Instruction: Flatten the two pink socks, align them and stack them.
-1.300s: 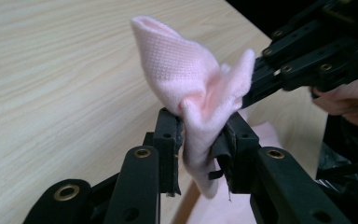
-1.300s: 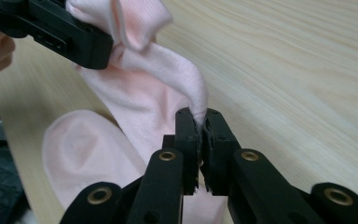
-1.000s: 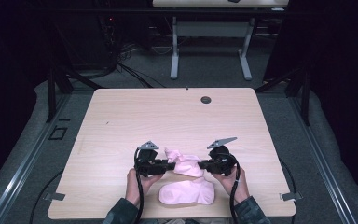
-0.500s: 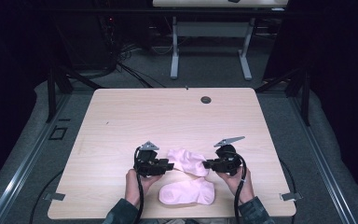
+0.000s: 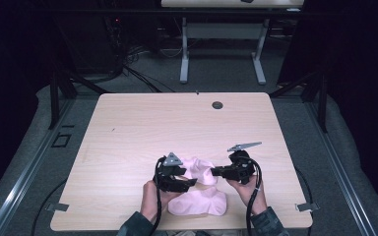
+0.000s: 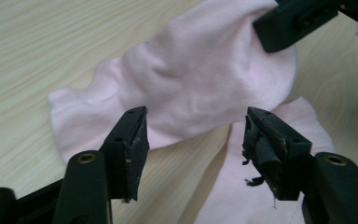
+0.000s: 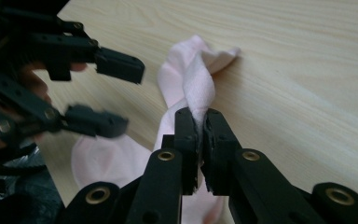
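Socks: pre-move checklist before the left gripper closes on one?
1. Right gripper shut on upper sock: ok, fabric pinched between its jaws.
2. Left gripper open: ok, jaws apart with nothing between them.
3. Left jaws lined up on fabric: ok, the upper sock's edge lies just beyond the gap.
4. Lower sock free of both grippers: ok, lying flat on the table.
5. Clearance between grippers: cannot tell, the right jaws show close above the sock in the left gripper view.
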{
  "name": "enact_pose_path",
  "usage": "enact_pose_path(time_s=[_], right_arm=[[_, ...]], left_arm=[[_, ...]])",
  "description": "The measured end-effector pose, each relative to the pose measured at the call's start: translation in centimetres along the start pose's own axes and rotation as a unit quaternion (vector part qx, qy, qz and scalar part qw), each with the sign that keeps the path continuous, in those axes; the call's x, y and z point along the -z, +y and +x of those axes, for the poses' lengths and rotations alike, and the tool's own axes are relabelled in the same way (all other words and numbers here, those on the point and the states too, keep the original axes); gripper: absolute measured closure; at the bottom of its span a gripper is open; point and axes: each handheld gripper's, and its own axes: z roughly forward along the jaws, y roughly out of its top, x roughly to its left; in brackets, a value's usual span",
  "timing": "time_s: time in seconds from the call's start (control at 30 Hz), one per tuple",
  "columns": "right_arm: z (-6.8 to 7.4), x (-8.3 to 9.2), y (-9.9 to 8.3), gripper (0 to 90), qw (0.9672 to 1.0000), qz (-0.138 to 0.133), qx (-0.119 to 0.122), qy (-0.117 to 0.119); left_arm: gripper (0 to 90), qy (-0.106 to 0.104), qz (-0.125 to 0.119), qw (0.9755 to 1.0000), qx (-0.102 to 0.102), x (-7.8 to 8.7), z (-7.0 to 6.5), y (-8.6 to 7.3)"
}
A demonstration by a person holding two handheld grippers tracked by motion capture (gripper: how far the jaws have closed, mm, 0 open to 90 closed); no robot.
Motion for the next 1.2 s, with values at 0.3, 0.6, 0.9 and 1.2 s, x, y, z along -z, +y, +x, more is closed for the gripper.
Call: enact_pose_path(time_s=[0.3,0.6,0.9,1.2], right_arm=[[1.6,0.8,1.6,85.1,0.9994,-0.029,-0.001,0.016],[2.1,1.0,2.1,80.4,0.9991,-0.035,0.015,0.020],[1.0,1.9,1.0,63.8,0.9977,-0.061,0.030,0.005],[-2.2,-0.3,-0.8,46.3,0.9962,-0.042,0.076,-0.011]], left_arm=[[30.3,0.025,0.000,0.9987,-0.045,-0.7,-1.9,0.7],[65.4,0.026,-0.031,0.9971,-0.064,0.0,-2.2,2.3],[83.9,-0.009,-0.046,0.9986,-0.025,0.7,-0.8,3.2],[84.1,-0.030,-0.067,0.9973,-0.005,1.9,0.1,4.3]])
